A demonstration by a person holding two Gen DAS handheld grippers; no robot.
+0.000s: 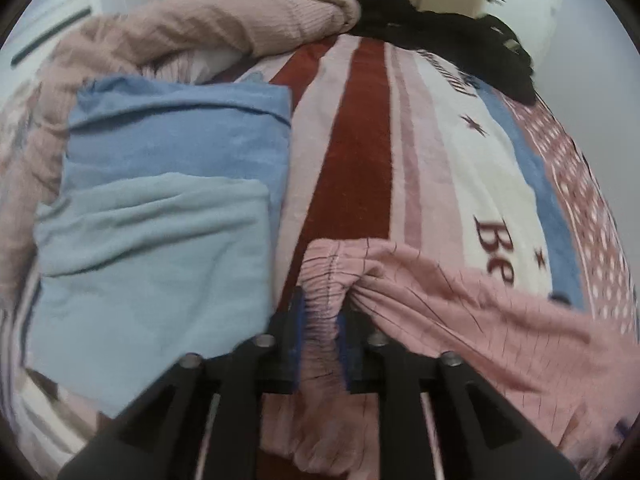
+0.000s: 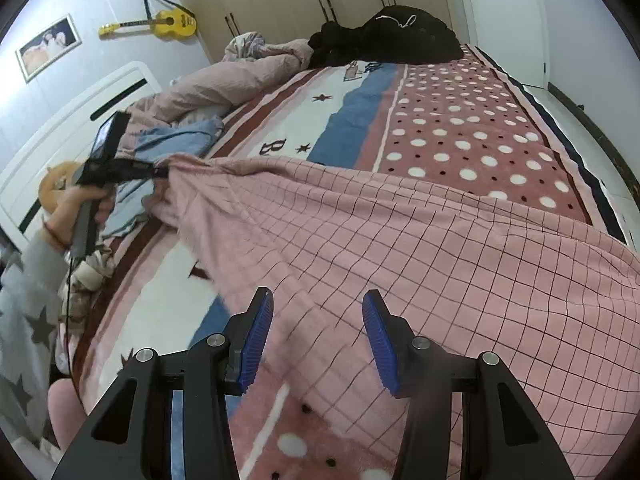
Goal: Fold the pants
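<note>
Plainly, the left tongs (image 1: 322,316) are clamped on the gathered waistband of the pink checked pants (image 2: 400,248), which lie spread across the bed (image 2: 460,128) — one corner lifted where a hand (image 2: 70,208) holds that tool. The right tongs (image 2: 318,340) hover over the cloth, blue pads (image 2: 258,340) parted, nothing between them. On the blanket (image 1: 460,152) large maroon letters read "Be" — the rest is covered. Folded blue garments (image 1: 160,200) sit just beside the waistband.
</note>
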